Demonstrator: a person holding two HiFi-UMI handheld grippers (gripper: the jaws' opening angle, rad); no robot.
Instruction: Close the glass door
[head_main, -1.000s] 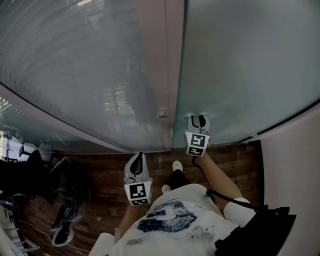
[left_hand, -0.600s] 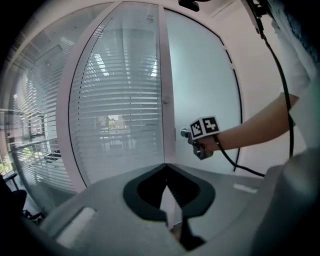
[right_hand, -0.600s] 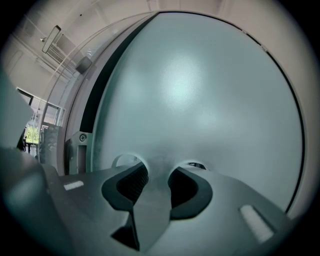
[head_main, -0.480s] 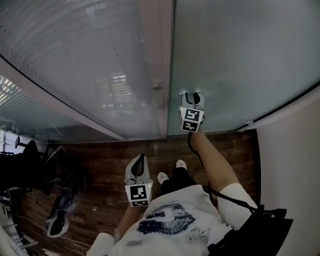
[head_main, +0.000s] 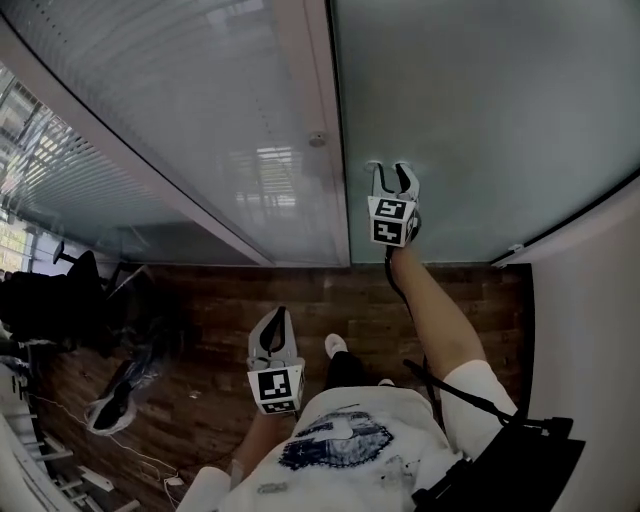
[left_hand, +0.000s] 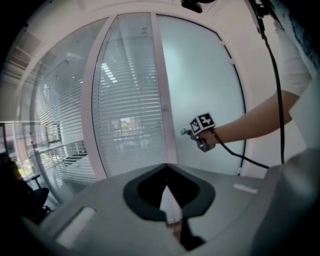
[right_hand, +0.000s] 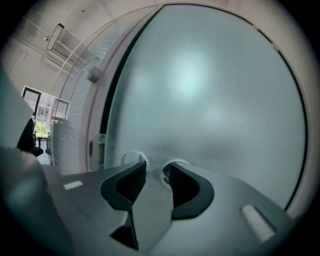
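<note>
Pushing flat and steady near the latch edge looks best for seating the glass door (head_main: 480, 110), which fills 12 to 2 o'clock with its edge close against the white frame (head_main: 312, 90); whether it has latched I cannot tell. The right claw (head_main: 391, 175), at 1 o'clock, has just been spreading and pinches nothing, with the round handle fittings (right_hand: 131, 155) just beyond its tips. The left claw (head_main: 279, 315), at 6 o'clock, is pressed together and empty. An office chair (head_main: 60, 290) at 9 o'clock sits well apart, so nothing seems to block the door
</note>
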